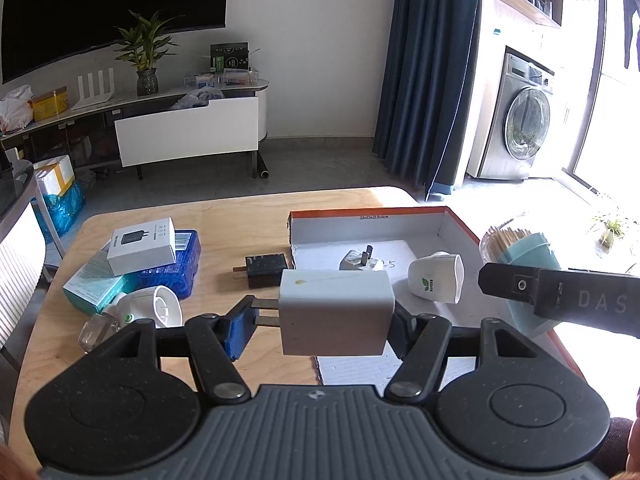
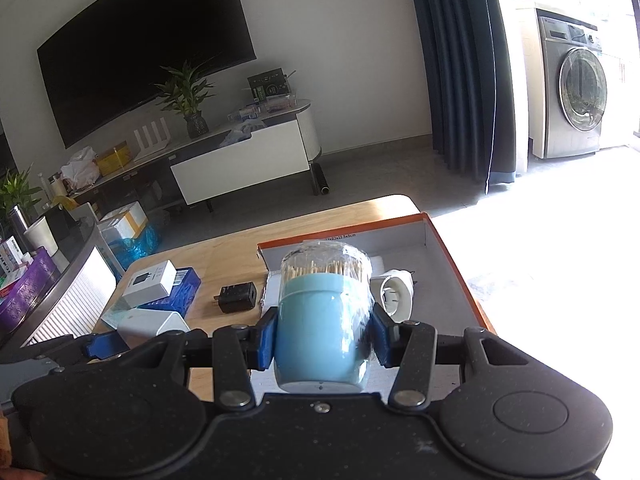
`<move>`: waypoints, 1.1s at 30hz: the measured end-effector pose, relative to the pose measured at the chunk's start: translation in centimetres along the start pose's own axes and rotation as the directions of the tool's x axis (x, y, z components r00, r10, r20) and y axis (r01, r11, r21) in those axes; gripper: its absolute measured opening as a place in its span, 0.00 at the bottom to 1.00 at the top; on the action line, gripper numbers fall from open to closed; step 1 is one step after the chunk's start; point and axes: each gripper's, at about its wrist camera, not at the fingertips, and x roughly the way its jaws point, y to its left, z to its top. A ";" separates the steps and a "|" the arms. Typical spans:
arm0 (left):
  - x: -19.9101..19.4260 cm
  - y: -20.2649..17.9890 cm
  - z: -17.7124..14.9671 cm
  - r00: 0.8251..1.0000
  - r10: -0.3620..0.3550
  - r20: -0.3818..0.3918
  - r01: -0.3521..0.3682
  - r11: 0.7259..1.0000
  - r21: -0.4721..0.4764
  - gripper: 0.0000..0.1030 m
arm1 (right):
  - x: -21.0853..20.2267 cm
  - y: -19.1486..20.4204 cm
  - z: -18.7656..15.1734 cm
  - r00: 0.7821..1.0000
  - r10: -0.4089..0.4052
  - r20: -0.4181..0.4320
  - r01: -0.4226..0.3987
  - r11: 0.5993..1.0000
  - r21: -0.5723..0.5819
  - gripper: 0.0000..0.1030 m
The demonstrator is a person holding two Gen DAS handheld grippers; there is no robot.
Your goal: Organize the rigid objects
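My left gripper [image 1: 320,316] is shut on a white charger [image 1: 335,312], prongs pointing left, held above the near left edge of the orange-rimmed cardboard tray [image 1: 440,216]. My right gripper [image 2: 322,338] is shut on a blue toothpick jar [image 2: 322,336] with a clear lid, held over the tray [image 2: 448,256]. The jar also shows in the left wrist view [image 1: 520,246]. Inside the tray lie a small white plug adapter [image 1: 358,260] and a white cup [image 1: 436,282] on its side. The white charger also shows in the right wrist view [image 2: 154,322].
On the wooden table [image 1: 224,216] lie a black charger [image 1: 266,270], a white box [image 1: 142,246] on a blue box [image 1: 176,266], a teal box [image 1: 96,286] and a white round device [image 1: 154,306] beside a clear bottle [image 1: 98,328]. The table's far edge is close behind the tray.
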 end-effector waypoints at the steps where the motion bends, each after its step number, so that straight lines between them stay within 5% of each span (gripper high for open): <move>1: 0.1 -0.2 0.0 1.000 -0.002 -0.001 0.002 1.000 0.002 0.64 | -0.1 -0.2 0.0 1.000 -0.002 0.002 0.002 1.000 0.003 0.55; 33: 1.9 -3.6 0.8 0.998 -0.059 -0.019 0.060 0.997 0.054 0.64 | 0.1 -3.7 0.6 0.998 -0.063 0.030 0.061 0.996 0.058 0.55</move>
